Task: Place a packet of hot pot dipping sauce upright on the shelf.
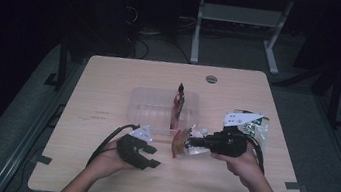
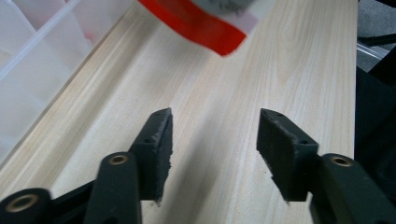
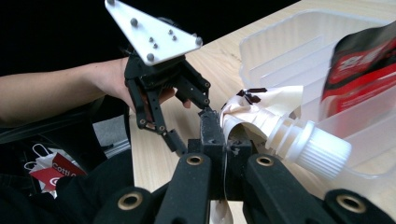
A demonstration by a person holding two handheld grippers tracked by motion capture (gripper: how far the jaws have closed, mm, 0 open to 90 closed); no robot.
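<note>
Clear plastic divided tray [image 1: 157,105]: one, sitting mid-table on the wooden tabletop [image 1: 111,72]. Spouted pouches: two counted. One red pouch [image 1: 178,104] is standing upright inside the tray, toward its 3 o'clock side. One pouch with a white screw cap [image 3: 299,140] is being pinched by the right gripper [image 3: 225,140], jaws clamped tight on its film, at 5 o'clock from the tray, just beside its wall. Left gripper [image 2: 214,144]: jaws spread wide, holding nothing, hovering over bare wood at 7 o'clock from the tray. Grippers: two.
</note>
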